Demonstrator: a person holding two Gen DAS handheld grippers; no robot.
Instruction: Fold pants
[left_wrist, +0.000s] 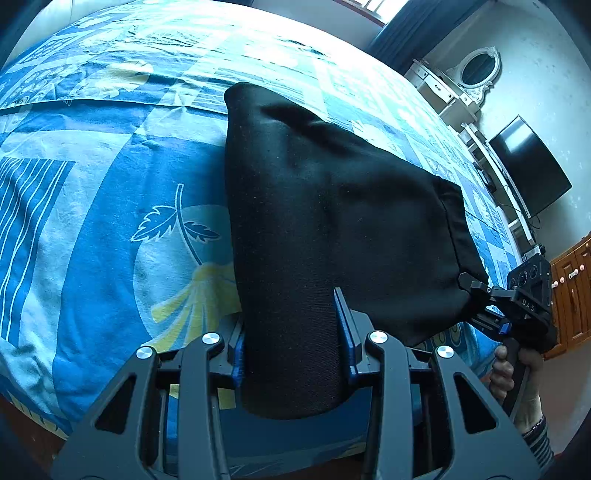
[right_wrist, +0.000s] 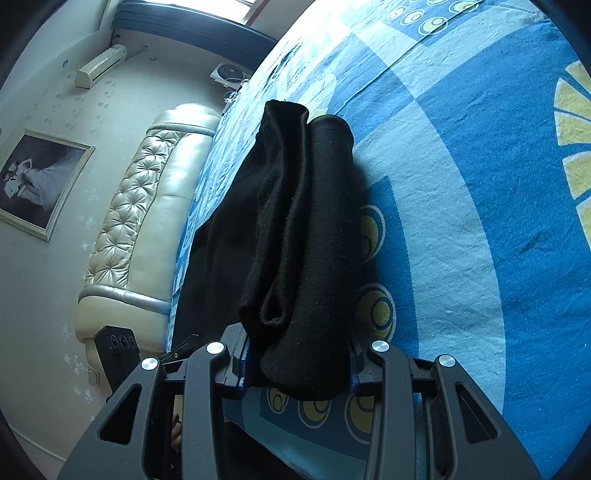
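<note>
Since we've got the black pants (left_wrist: 332, 206) bunched thick in both clamped grippers, left gripper (left_wrist: 291, 332) and right gripper (right_wrist: 299, 354), hanging over the bed (left_wrist: 92, 229), they feel soft, floppy, light; corners seem the best hold.

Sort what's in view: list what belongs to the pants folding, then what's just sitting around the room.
Belongs to the job:
black pants
left gripper, clamped on the pants
right gripper, clamped on the pants
bedspread under them

Just around:
television
oval mirror
padded headboard
framed picture
air conditioner
</note>
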